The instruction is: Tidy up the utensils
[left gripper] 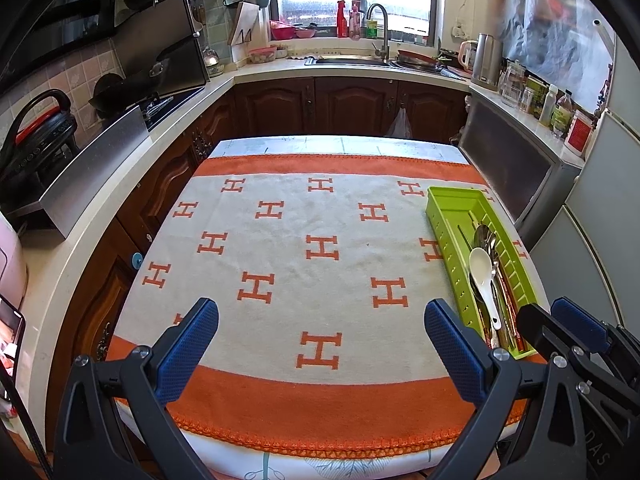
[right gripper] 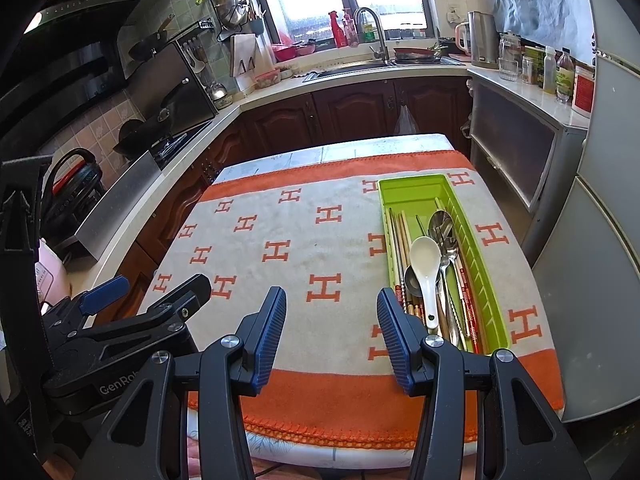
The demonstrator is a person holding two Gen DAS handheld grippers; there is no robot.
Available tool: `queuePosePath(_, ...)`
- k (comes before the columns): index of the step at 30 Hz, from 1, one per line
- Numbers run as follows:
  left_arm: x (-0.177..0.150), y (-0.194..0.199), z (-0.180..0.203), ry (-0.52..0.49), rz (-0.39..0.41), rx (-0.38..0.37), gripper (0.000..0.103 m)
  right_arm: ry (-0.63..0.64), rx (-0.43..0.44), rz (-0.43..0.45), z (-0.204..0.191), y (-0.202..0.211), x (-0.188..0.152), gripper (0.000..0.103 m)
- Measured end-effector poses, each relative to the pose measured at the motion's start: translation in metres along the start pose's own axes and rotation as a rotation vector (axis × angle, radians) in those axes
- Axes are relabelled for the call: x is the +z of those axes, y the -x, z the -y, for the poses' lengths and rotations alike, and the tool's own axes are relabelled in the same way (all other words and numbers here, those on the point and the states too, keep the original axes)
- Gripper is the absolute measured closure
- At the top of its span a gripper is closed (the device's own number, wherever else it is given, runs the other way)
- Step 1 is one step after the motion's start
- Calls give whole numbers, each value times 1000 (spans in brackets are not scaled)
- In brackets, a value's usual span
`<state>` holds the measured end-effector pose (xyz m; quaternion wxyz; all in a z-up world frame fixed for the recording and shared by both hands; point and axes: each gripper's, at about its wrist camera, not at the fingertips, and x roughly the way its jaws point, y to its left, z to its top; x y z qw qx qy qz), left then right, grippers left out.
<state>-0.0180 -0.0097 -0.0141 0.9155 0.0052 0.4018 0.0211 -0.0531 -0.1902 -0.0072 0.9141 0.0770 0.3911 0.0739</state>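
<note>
Left gripper point(left gripper: 322, 344) and right gripper point(right gripper: 332, 330) both hover side by side, fingers apart, seemingly level.

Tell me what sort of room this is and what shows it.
Almost certainly a home kitchen: a steel sink with a curved faucet sits under the window, a black wok rests on the gas stove, and dark wooden cabinets line the counter. A green plastic utensil tray lies on the orange-and-white towel.

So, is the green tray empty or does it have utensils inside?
Not empty: the green tray holds a white spoon, metal spoons and chopsticks.
</note>
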Motion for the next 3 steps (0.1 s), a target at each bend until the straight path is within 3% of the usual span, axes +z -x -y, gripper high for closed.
queuePosePath(3,0,0,0,-1,0,0,1,-2,1,-2,1,-1,-2,55)
